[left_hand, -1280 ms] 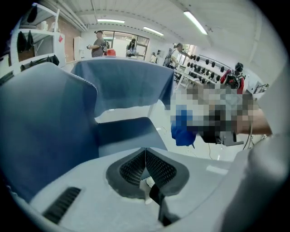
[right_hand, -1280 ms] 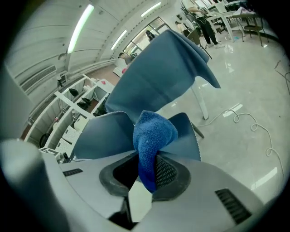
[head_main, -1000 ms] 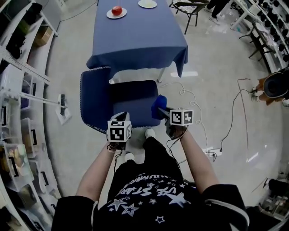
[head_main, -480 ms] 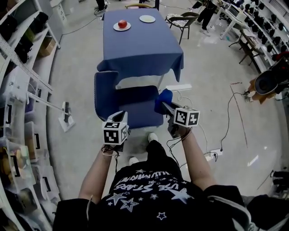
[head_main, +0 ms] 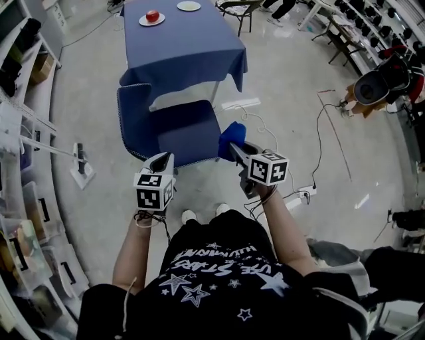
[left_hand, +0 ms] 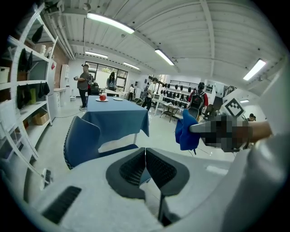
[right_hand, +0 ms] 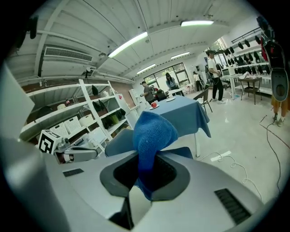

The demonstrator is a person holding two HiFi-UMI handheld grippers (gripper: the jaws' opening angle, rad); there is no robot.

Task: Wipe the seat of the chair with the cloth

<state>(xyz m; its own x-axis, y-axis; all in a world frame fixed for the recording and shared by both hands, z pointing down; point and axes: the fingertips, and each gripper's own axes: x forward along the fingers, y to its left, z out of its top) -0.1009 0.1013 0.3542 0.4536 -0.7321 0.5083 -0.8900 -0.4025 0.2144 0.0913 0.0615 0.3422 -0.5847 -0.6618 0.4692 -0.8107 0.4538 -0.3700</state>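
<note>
Blue padded chair (head_main: 189,136), one only, stands on the pale floor with its backrest to the left and its seat pushed up to the near edge of the table; the seat is bare. At the far left run white storage shelves (head_main: 20,133), and a long-handled floor tool (head_main: 80,163) lies on the floor between them and the chair. The left gripper (head_main: 161,159) hangs over the floor just off the seat's front left corner. Its own view shows its two jaws pressed together with nothing between them.

Beyond the chair is one table under a blue tablecloth (head_main: 182,43). Two white plates sit near its far edge: the left plate (head_main: 152,20) carries one red round fruit (head_main: 153,15), and the right plate (head_main: 189,6) looks bare.

One blue terry cloth (head_main: 231,138) is off the seat, bunched up beside its right edge. The right gripper (head_main: 234,147) pinches it between both jaws, and the cloth's folds stand up past the tips. In the left gripper view it hangs in the air to the right of the chair.

Two white shoes (head_main: 189,216) show below the grippers. A white cable (head_main: 265,133) loops across the floor to the right of the chair.
</note>
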